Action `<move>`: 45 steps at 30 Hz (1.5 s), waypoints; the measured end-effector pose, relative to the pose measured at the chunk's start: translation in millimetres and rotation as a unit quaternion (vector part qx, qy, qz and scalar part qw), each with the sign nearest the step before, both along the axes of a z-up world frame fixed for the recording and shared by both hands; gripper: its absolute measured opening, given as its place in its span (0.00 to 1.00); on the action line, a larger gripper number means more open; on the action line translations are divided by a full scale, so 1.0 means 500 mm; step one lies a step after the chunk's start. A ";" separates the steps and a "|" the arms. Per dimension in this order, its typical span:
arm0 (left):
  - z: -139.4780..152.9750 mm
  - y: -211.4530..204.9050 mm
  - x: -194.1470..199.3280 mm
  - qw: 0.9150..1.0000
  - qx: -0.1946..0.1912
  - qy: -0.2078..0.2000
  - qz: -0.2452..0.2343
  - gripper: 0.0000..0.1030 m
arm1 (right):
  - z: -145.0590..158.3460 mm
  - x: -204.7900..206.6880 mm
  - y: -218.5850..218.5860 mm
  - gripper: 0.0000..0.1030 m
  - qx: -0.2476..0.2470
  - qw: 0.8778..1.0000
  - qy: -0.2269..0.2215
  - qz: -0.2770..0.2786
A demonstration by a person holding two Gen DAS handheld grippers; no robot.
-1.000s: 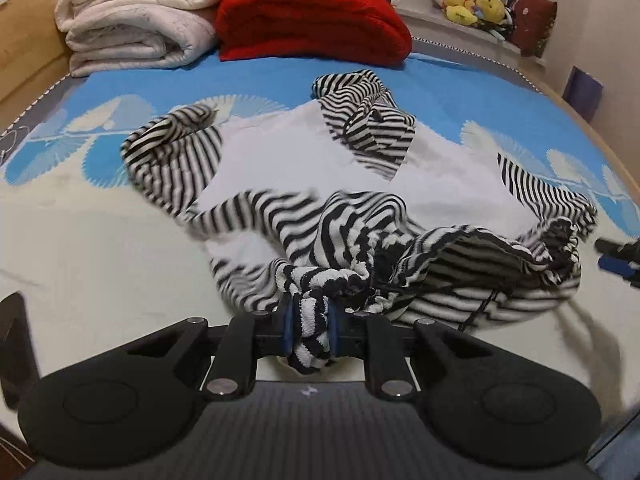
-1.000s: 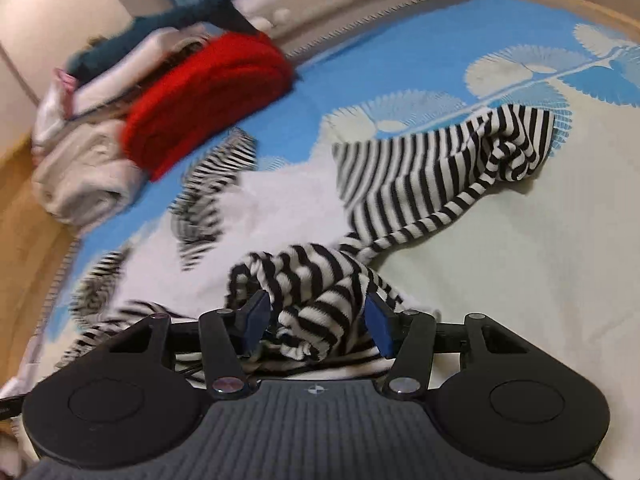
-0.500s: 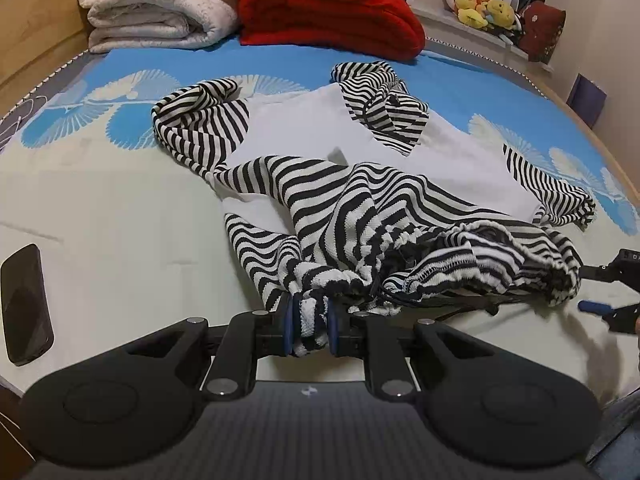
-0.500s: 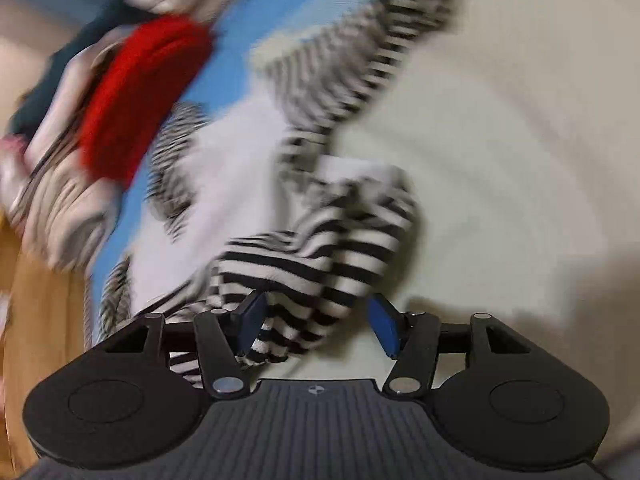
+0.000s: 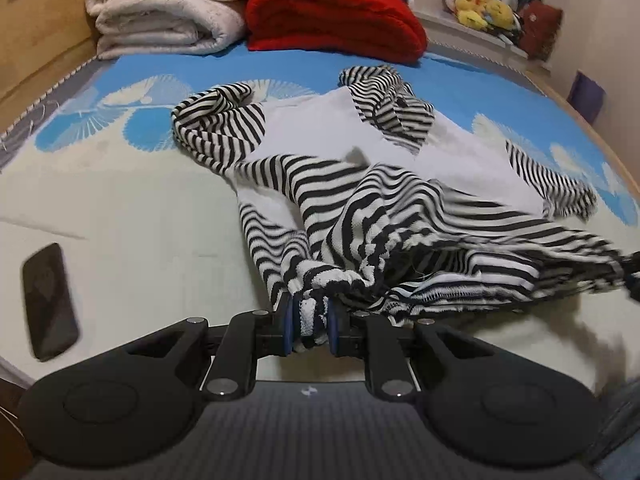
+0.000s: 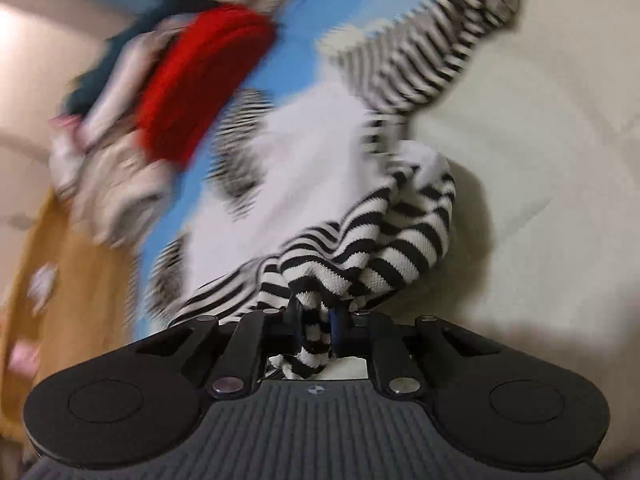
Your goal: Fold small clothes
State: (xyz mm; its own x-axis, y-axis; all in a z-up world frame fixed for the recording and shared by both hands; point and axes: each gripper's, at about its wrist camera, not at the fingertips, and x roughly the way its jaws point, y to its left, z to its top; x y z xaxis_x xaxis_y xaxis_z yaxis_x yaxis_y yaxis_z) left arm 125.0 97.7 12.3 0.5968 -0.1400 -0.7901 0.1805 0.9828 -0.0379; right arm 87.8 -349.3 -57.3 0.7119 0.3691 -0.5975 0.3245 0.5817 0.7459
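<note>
Fabric of the striped top [image 5: 360, 208] bunches between both my clenched tools, left tool [image 5: 310, 326] and just-closed right tool [image 6: 316, 330].

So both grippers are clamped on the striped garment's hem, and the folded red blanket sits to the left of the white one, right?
Not quite: in the left wrist view the red blanket sits to the right of the white blanket. The left gripper and right gripper are clamped on the striped garment.
</note>
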 end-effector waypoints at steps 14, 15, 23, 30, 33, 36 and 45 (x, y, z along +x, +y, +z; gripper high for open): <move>-0.081 0.121 -0.099 0.998 -0.054 0.029 -0.015 0.87 | -0.072 -0.160 0.032 0.33 -0.129 0.981 0.112 0.094; -0.067 0.123 -0.099 0.998 -0.058 0.010 -0.013 0.91 | -0.069 -0.152 0.036 0.38 -0.134 0.981 0.101 0.096; -0.091 0.100 -0.006 0.993 -0.106 0.010 0.042 1.00 | -0.031 -0.116 0.113 0.60 -0.240 0.961 0.008 0.137; -0.160 0.080 0.029 0.983 -0.157 0.080 0.061 1.00 | -0.052 -0.110 0.085 0.62 -0.182 0.978 0.025 0.099; -0.161 0.065 0.026 0.985 -0.150 0.074 0.050 1.00 | -0.058 -0.107 0.080 0.63 -0.170 0.981 0.033 0.089; -0.162 0.048 0.024 0.986 -0.145 0.075 0.041 1.00 | -0.064 -0.100 0.087 0.67 -0.171 0.980 0.038 0.094; -0.199 -0.017 0.040 0.991 -0.070 0.110 0.010 1.00 | -0.084 -0.070 0.104 0.75 -0.172 0.978 0.059 0.104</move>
